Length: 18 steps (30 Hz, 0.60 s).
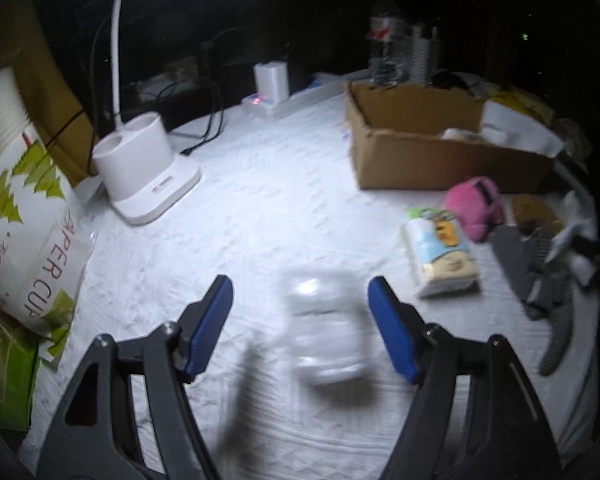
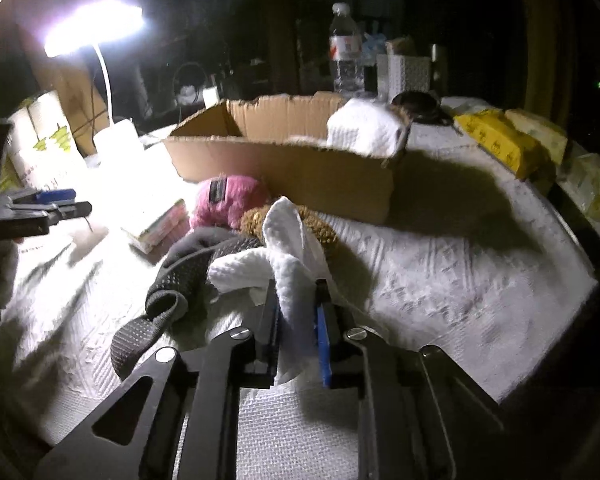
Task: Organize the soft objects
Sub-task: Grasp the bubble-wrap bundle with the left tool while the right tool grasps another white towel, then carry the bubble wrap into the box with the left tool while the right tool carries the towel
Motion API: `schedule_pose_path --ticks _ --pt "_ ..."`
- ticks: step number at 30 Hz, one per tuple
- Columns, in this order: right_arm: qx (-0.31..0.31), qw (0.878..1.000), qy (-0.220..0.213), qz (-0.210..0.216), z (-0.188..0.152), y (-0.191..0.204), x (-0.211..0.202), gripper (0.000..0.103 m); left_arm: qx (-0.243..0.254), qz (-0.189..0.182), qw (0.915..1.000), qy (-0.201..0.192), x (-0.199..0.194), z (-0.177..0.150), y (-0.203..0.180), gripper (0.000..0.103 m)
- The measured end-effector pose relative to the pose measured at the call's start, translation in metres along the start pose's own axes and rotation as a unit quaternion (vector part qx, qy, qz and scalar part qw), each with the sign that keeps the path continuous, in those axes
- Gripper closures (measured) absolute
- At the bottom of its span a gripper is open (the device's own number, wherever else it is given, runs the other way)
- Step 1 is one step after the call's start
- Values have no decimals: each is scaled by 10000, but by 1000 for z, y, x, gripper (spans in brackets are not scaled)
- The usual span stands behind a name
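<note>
My left gripper (image 1: 300, 300) is open, its blue pads either side of a blurred white tissue pack (image 1: 326, 332) lying on the white cloth. My right gripper (image 2: 298, 300) is shut on a white paper towel (image 2: 292, 248) held over a grey sock (image 2: 188, 268). A pink plush (image 2: 228, 200) and a brown plush (image 2: 320, 228) lie beside it, in front of an open cardboard box (image 2: 284, 168) that holds a white towel roll (image 2: 364, 128). In the left wrist view the box (image 1: 432, 156), pink plush (image 1: 476, 208), a printed tissue pack (image 1: 440, 252) and grey socks (image 1: 540, 272) lie to the right.
A white desk lamp base (image 1: 148, 168) stands at the left, with a paper cup bag (image 1: 24, 208) beside it. A water bottle (image 2: 346, 52) and white box stand behind the carton. Yellow packs (image 2: 504, 140) lie along the right edge. A power strip (image 1: 268, 100) sits at the back.
</note>
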State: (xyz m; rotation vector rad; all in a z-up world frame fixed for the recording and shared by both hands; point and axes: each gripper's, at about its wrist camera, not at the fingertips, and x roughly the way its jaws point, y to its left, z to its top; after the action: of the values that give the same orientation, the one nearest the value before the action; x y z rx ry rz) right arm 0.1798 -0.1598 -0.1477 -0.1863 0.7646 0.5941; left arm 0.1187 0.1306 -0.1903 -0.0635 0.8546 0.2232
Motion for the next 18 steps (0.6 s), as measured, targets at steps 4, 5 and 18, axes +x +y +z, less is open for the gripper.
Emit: schedule_pose_path --ticks 4,5,18 --pt "8 9999 -122 -32 6 -1 -10 87 72 -290 9994 192 11 -5 -4 32" --pt "8 9999 -159 -31 7 -1 -12 87 136 -324 9992 201 12 -6 -7 32" --pt "16 9984 -559 -21 23 -5 -40 87 497 -887 9940 407 11 -18 -33 67"
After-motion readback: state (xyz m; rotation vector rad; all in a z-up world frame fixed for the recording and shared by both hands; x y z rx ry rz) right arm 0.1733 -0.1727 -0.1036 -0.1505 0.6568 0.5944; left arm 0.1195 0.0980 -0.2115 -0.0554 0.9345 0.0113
